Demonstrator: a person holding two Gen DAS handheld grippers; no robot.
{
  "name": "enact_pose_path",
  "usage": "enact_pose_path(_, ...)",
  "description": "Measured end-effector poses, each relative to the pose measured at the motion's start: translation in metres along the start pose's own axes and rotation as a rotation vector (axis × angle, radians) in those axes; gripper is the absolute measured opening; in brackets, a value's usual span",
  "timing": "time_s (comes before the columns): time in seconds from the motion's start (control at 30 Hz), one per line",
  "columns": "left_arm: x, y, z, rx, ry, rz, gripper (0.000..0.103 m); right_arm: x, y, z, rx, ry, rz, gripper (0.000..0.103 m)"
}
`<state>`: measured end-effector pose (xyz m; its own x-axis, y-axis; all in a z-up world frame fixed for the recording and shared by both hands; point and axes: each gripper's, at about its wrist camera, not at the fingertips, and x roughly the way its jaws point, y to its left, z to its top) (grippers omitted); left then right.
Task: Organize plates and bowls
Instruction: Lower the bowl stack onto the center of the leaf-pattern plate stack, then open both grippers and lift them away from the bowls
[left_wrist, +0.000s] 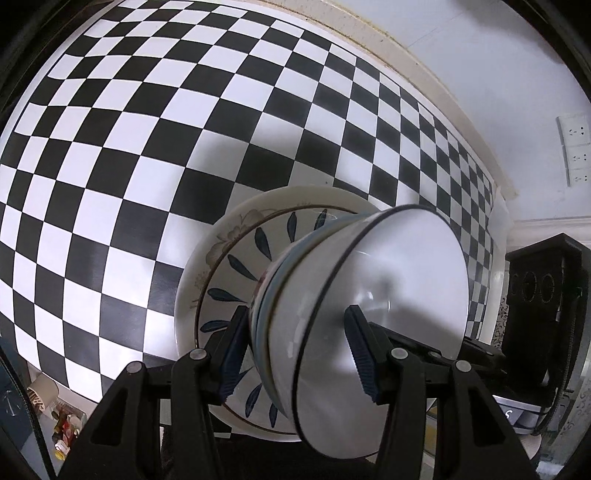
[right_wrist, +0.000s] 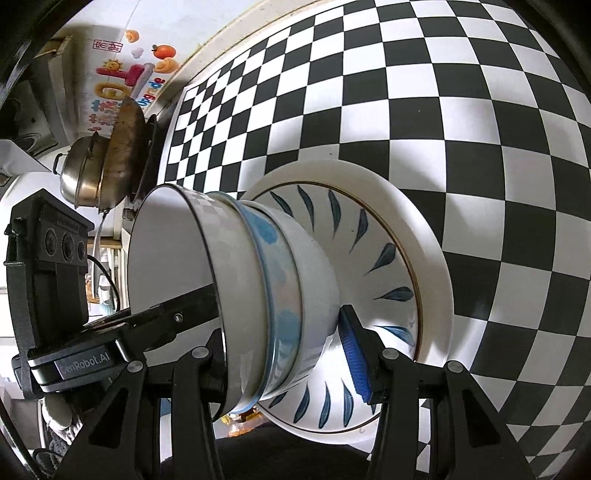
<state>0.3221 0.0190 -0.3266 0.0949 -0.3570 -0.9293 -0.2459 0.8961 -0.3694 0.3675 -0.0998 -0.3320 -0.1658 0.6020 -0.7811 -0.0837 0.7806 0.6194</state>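
Straddling a stack of nested bowls (left_wrist: 332, 314), the left gripper (left_wrist: 295, 354) stands wide open: one dark ribbed finger (left_wrist: 232, 354) lies outside the stack's rims, the other (left_wrist: 364, 354) inside the top bowl. Whether either pad presses the ware cannot be told.

Right gripper (right_wrist: 288, 354): also spread wide around the same bowls, blue-padded finger (right_wrist: 354, 354) near the lowest bowl's foot, the opposite finger at the top bowl's rim; contact uncertain.

Top bowl (right_wrist: 177, 254): white, thin dark rim line. Beneath it, a bowl with blue patches (right_wrist: 273, 280), then a pale lower bowl (right_wrist: 314, 288).

Leaf plate (right_wrist: 373, 258): white with blue leaf strokes and a brown ring, directly under the bowls.

Cream plate (right_wrist: 439, 277): larger, faint flower print, under the leaf plate.

Checkered cloth (left_wrist: 147, 147): black and white squares, bearing the whole stack.

Behind, right wrist view: steel pot (right_wrist: 79, 177), dark pan (right_wrist: 125, 147), stickers (right_wrist: 129, 74) on the wall.

Behind, left wrist view: wall sockets (left_wrist: 574, 147).
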Motion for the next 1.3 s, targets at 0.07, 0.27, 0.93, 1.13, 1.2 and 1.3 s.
enact_pose_path(0.07,0.0,-0.001,0.001,0.003,0.0,0.003,0.049,-0.001,0.0,0.001,0.0,0.0,-0.003,0.051)
enact_pose_path(0.27,-0.001,-0.002,0.001,0.004,-0.003,0.011,0.048,-0.005,0.005,0.003,-0.031,-0.008,-0.036,0.05)
enact_pose_path(0.93,-0.067,-0.018,-0.026,0.123,-0.182,0.228,0.05,-0.064,0.049,-0.029,-0.173,-0.159,-0.269,0.054)
enact_pose_path(1.13,-0.093,-0.025,-0.039,0.183,-0.263,0.257,0.08,-0.096,0.074,-0.051,-0.187,-0.244,-0.358,0.084)
enact_pose_path(1.2,-0.102,-0.023,-0.042,0.198,-0.291,0.265,0.089,-0.105,0.082,-0.058,-0.176,-0.284,-0.393,0.086)
enact_pose_path(1.3,-0.113,-0.023,-0.045,0.223,-0.321,0.267,0.09,-0.117,0.092,-0.07,-0.15,-0.345,-0.435,0.088)
